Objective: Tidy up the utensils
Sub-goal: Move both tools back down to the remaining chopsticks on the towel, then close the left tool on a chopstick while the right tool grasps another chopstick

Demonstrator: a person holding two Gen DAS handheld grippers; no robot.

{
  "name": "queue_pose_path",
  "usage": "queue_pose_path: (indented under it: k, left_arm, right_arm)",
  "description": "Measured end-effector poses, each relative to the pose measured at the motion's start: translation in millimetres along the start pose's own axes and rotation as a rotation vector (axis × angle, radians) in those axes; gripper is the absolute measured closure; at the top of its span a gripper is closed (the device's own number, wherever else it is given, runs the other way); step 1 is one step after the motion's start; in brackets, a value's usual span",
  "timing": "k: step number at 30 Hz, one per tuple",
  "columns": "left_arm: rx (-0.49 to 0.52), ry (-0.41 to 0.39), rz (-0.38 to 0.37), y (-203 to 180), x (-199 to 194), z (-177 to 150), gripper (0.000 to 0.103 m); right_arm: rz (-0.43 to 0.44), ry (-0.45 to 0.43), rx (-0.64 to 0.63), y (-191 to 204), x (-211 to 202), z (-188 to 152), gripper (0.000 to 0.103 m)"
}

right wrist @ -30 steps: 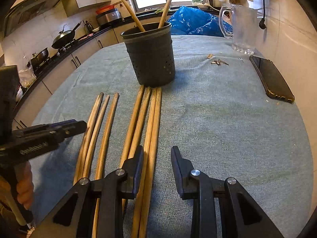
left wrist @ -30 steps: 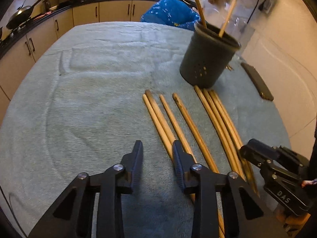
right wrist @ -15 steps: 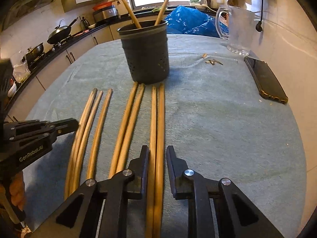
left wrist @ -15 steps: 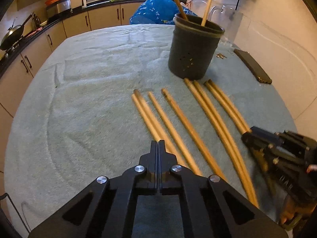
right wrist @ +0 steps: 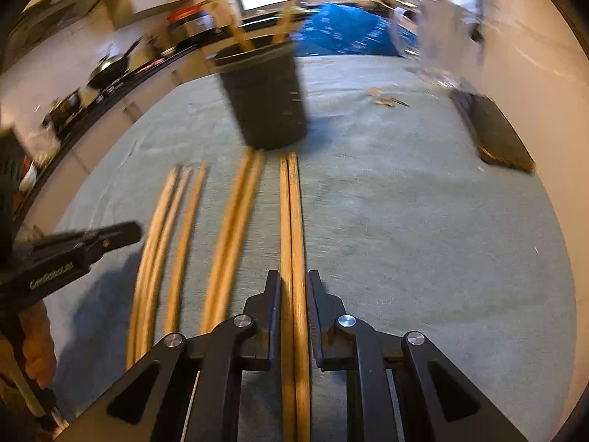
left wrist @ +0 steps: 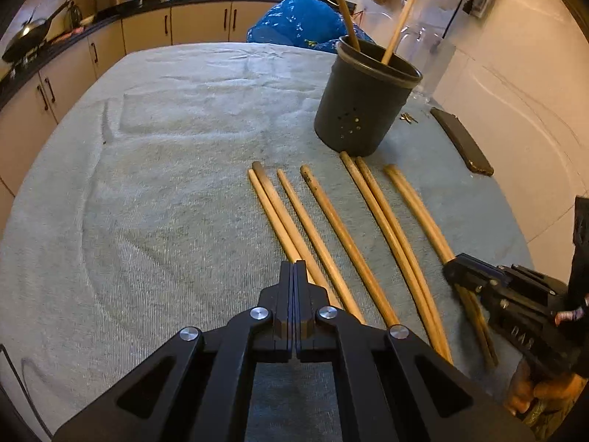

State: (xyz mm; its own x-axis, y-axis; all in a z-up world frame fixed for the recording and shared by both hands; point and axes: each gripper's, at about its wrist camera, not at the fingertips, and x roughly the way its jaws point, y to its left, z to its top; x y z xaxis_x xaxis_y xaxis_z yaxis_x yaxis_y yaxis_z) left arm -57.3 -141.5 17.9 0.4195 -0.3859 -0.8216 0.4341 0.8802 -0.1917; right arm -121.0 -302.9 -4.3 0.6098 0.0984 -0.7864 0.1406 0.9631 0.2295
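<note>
Several long wooden chopsticks (left wrist: pixel 331 221) lie side by side on the grey-green cloth (left wrist: pixel 165 184), in front of a dark holder cup (left wrist: pixel 364 107) with two sticks standing in it. My left gripper (left wrist: pixel 293 269) is shut and empty, above the near ends of the leftmost sticks. In the right wrist view, my right gripper (right wrist: pixel 293 287) has its jaws closed in around the rightmost pair of chopsticks (right wrist: pixel 291 228), which still lie on the cloth. The holder (right wrist: pixel 265 99) stands beyond them. The right gripper also shows in the left wrist view (left wrist: pixel 464 269).
A black phone (left wrist: pixel 462 141) lies at the cloth's right side near the wall; it also shows in the right wrist view (right wrist: pixel 493 132). Small keys (right wrist: pixel 386 99) lie behind the holder. A blue bag (left wrist: pixel 298 22) and a glass jug (left wrist: pixel 423 48) stand at the back.
My left gripper shut empty and pulled back a little. My right gripper moved over the rightmost pair of chopsticks and its jaws narrowed around them.
</note>
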Motion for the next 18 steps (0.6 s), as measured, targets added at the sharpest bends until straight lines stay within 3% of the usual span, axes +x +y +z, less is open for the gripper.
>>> queue_pose_path:
  k: [2,5,8,18]
  left_arm:
    - [-0.015,0.0,-0.016,2.9,-5.0,0.4,0.102]
    - [-0.027,-0.019,-0.027,3.7,-15.8,1.7,0.098]
    - [-0.032,-0.046,-0.052,-0.3,-28.4,5.0,0.098]
    - [0.014,-0.025,-0.129,-42.6,-29.5,17.8,0.098]
  right_arm:
    - [-0.023,0.005,0.077,-17.8,-6.3,-1.3,0.087]
    - [-0.031,-0.002,0.171,-45.0,-16.5,-3.3,0.073]
    - [0.001,-0.025,0.232,-64.3,-22.2,-2.0,0.071]
    - [-0.042,0.003,0.04,-44.9,12.5,40.0,0.079]
